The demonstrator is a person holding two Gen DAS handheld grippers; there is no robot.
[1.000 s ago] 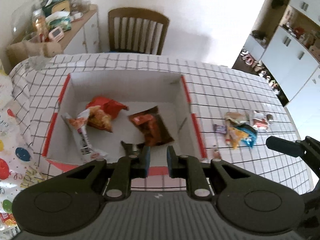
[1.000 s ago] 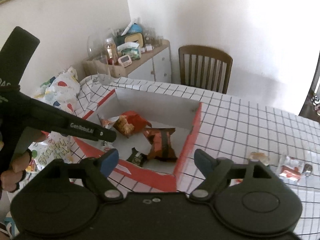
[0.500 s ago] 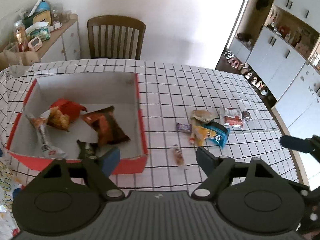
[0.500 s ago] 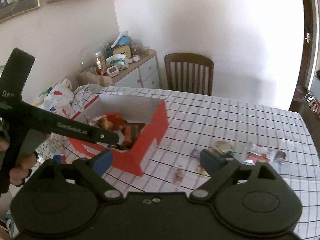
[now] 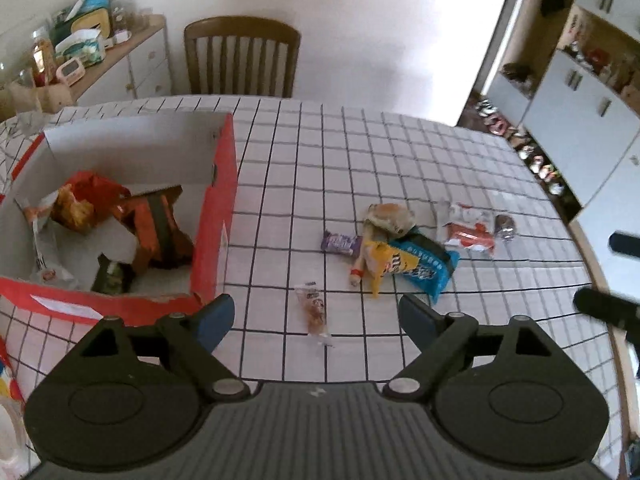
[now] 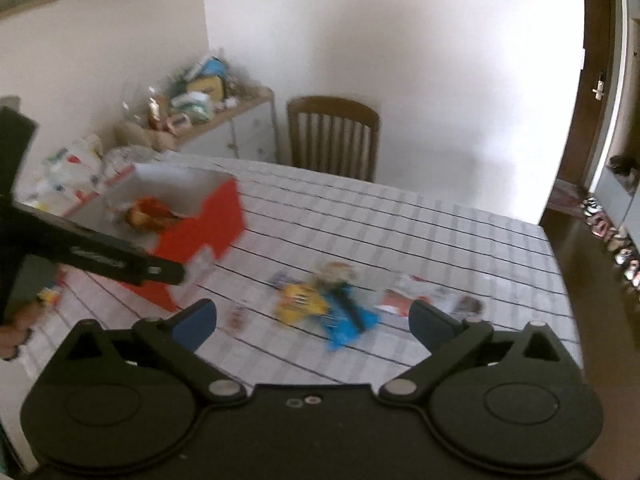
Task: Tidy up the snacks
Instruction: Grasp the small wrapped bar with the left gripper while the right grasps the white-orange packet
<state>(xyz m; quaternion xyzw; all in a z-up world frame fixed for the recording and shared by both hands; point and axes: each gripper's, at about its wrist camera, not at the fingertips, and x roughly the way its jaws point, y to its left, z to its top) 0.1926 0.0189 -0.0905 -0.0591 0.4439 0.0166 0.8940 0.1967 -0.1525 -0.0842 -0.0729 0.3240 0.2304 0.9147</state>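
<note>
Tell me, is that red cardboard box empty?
No. The red cardboard box holds several snack packets, including an orange-brown bag, on its white floor.

Both wrist cameras look forward and down across the checked counter [image 5: 360, 152]. The left view sits nearer, red box [image 5: 214, 224] at nine o'clock. The right view hangs farther back and blurred, box [image 6: 204, 228] at ten o'clock. They share the snack pile [image 5: 404, 260] [image 6: 320, 304] and the chair [image 5: 242, 56] [image 6: 334, 136] at twelve o'clock.

The right gripper [image 6: 312, 316], jaws opening and empty, hangs over blurred snack packets [image 6: 320, 304] beside a red box [image 6: 208, 220].
</note>
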